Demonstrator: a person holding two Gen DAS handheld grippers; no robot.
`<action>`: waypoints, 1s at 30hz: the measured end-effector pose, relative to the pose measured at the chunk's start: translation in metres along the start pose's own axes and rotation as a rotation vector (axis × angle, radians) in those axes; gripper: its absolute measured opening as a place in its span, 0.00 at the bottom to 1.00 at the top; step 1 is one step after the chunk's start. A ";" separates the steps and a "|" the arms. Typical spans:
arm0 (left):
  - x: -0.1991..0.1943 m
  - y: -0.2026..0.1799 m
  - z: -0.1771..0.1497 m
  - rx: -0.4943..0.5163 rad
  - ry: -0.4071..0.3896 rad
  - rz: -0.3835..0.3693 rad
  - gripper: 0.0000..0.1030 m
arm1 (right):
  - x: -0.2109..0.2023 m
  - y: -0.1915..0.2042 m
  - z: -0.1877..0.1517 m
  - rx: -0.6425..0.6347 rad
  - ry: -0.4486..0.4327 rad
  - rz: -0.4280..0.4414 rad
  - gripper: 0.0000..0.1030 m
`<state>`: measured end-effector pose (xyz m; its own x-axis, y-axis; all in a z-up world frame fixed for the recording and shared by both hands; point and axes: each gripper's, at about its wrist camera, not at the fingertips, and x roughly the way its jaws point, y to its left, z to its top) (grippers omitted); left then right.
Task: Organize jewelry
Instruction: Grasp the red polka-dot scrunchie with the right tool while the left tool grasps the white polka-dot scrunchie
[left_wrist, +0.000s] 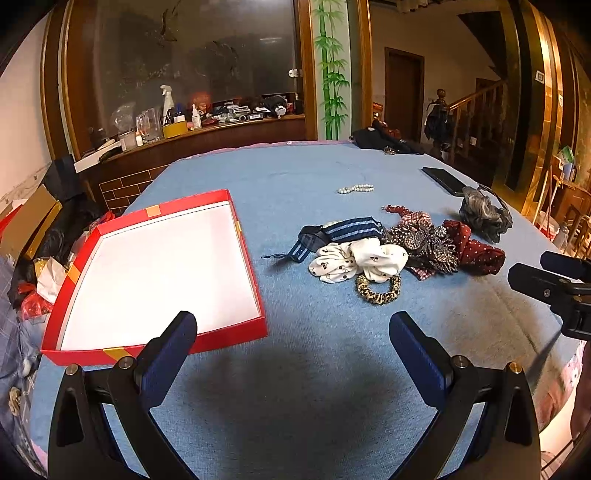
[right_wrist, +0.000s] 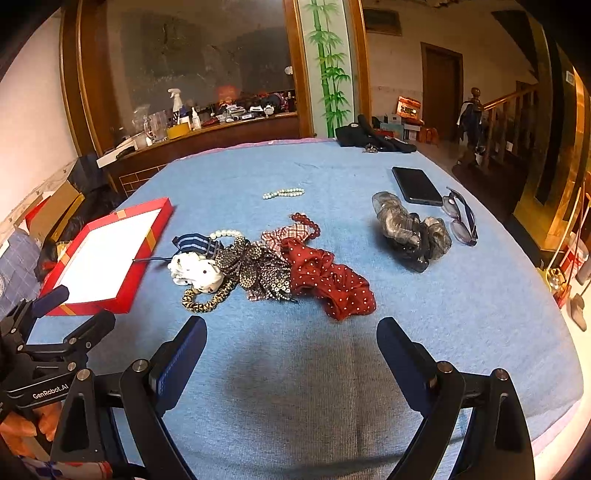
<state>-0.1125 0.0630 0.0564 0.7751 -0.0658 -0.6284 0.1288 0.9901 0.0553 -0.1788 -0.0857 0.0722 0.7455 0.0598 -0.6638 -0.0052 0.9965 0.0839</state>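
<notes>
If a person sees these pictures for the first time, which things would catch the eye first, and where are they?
The red box, open with a white inside, lies at the left on the blue tablecloth. To its right is a heap of hair accessories, with a dark red dotted scrunchie at its right end. Beyond the heap, a short pale bead bracelet lies alone.

Tangled hair ties and beads (right_wrist: 273, 266) lie heaped right of the open, white-lined red box (left_wrist: 255, 258).

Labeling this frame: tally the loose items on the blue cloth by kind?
Fabric hair ties: 5, white, leopard, red dotted, grey, checked
Bead strings: 3, pale green, white, red
Sequin flower: 1
Striped band: 1
Phone: 1
Glasses: 1
Total: 12
</notes>
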 end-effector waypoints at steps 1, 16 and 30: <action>0.001 0.000 0.000 0.000 0.003 -0.001 1.00 | 0.001 0.000 0.000 0.000 0.001 0.000 0.93; 0.009 -0.003 -0.001 0.013 0.032 -0.008 1.00 | 0.013 -0.005 0.000 0.018 0.027 0.016 0.93; 0.015 0.002 0.000 -0.001 0.050 -0.025 1.00 | 0.021 -0.016 0.005 0.038 0.038 0.028 0.93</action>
<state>-0.1007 0.0643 0.0474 0.7396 -0.0838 -0.6678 0.1465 0.9885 0.0383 -0.1598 -0.1006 0.0609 0.7194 0.0909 -0.6886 -0.0004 0.9914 0.1305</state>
